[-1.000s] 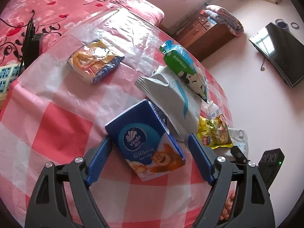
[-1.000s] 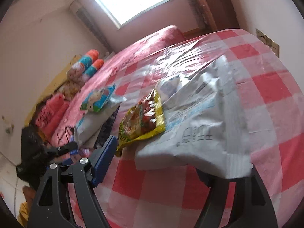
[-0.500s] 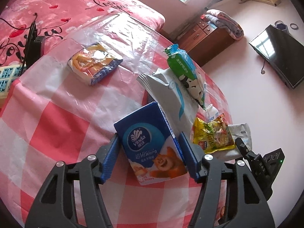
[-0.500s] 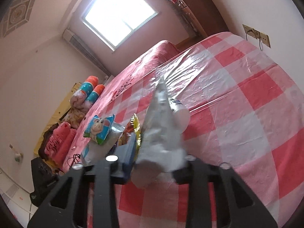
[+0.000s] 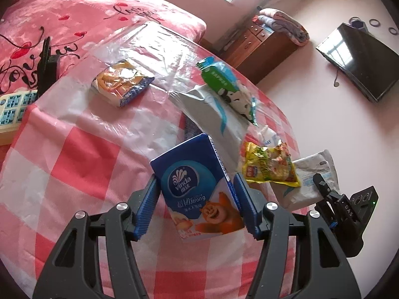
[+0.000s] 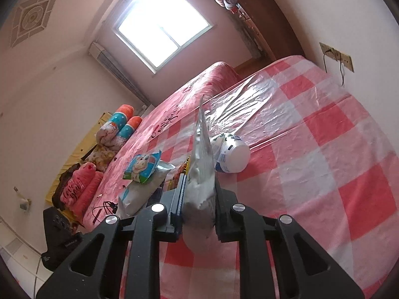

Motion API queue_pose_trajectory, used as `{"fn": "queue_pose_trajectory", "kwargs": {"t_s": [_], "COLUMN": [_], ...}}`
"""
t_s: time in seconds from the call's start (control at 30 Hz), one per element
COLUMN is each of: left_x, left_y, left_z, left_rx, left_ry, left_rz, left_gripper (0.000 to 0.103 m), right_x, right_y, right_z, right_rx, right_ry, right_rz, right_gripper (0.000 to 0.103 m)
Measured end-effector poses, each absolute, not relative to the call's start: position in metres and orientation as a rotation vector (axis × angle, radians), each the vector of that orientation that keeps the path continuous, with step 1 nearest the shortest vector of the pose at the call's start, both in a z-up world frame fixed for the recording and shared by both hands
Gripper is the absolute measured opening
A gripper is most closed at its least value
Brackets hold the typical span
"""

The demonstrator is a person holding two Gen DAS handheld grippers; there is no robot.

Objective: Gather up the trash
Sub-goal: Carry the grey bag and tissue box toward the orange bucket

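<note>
Progress: early. Two pieces are in hand, none visibly deposited; no bin or bag for the trash is in either view.

Left claw: both blue pads press the sides of the blue tissue pack, so it is pinched. The jaws have just been closing, with the pack between them. Pack's long axis runs away from the claw, far end tilted up and leaning left; printed face toward the camera.

Right claw: jaws nearly together, pinching the white wrapper. They too have just been closing on it. Wrapper stands edge-on, long axis pointing up and forward from the claw, tip toward the window.

Left on the checked bench:
- orange-and-blue snack pack, far ahead-left of left claw
- grey pouch with green cow-print packet on it, ahead
- yellow wrapper, just right of left claw
- white cup on its side, just ahead-right of right claw

Judgement: most of the collecting remains.
</note>
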State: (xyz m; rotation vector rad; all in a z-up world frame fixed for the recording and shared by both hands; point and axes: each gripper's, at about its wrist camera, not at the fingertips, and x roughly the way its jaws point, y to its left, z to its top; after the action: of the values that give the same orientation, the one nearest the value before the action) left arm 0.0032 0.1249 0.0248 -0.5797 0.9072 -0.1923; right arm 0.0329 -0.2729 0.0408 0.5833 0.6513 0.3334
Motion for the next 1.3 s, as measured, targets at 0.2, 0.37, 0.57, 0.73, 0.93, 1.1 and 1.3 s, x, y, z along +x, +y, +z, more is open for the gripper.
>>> {"fn": "queue_pose_trajectory", "kwargs": {"t_s": [0.2,0.37,0.57,0.73,0.93,1.1,1.3], "left_x": [-0.011,-0.024,-0.038,-0.052,-0.068,-0.08,-0.096], "left_y": [0.126,0.129,0.13,0.134,0.141,0.147,0.159], "left_z": [0.03,0.032,0.033,0.034,0.036,0.035,0.034], "left_rx": [-0.576,-0.578,-0.564,-0.556,-0.548,-0.545,-0.547], "left_ry": [0.904,0.9,0.903,0.901,0.896,0.892,0.886], "left_rz": [-0.209,-0.226,-0.244,-0.253,-0.257,-0.258,-0.257], "left_gripper": [0.061,0.061,0.061,0.061,0.061,0.061,0.061], "right_x": [0.011,-0.008,-0.027,-0.04,-0.052,-0.059,-0.067], "right_y": [-0.269,-0.271,-0.268,-0.254,-0.236,-0.221,-0.193], "right_z": [0.051,0.057,0.061,0.066,0.072,0.073,0.072], "right_rx": [0.521,0.527,0.546,0.512,0.472,0.446,0.404], "right_ry": [0.637,0.622,0.623,0.635,0.643,0.658,0.691], "right_rz": [0.305,0.295,0.313,0.331,0.356,0.379,0.426], "right_gripper": [0.02,0.02,0.02,0.018,0.016,0.016,0.016]}}
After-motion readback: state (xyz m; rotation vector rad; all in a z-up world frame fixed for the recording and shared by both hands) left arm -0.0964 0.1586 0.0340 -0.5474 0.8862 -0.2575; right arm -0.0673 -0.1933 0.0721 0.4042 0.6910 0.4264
